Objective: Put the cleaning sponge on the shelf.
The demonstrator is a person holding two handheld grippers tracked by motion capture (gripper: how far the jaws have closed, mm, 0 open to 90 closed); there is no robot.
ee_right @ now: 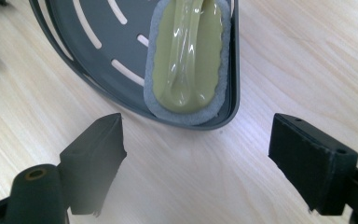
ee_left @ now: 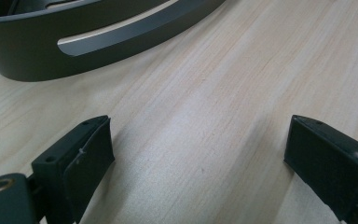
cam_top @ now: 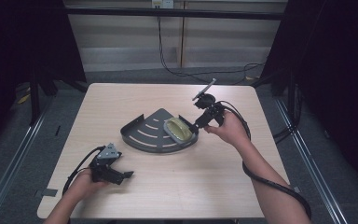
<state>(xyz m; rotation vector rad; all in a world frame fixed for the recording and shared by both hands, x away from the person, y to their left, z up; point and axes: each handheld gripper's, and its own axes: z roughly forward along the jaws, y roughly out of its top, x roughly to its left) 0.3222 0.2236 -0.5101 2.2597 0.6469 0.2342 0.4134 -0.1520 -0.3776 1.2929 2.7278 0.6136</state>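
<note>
A dark grey fan-shaped slotted tray (cam_top: 142,135) lies mid-table. In its right corner rests an olive-green sponge (cam_top: 179,129) with a grey rim and a shiny wrap. In the right gripper view the sponge (ee_right: 186,60) lies just beyond my jaws, inside the tray's wall (ee_right: 235,70). My right gripper (cam_top: 196,126) is open, right beside the tray's right corner, holding nothing. My left gripper (cam_top: 127,175) is open near the table's front left, apart from the tray. Its view shows the tray's curved wall (ee_left: 37,56) ahead and bare wood between the jaws.
The light wooden table (cam_top: 177,186) has bare room at the front and right. Cables trail from both grippers. Black frame posts stand left and right, and a cable runs across the floor behind the table.
</note>
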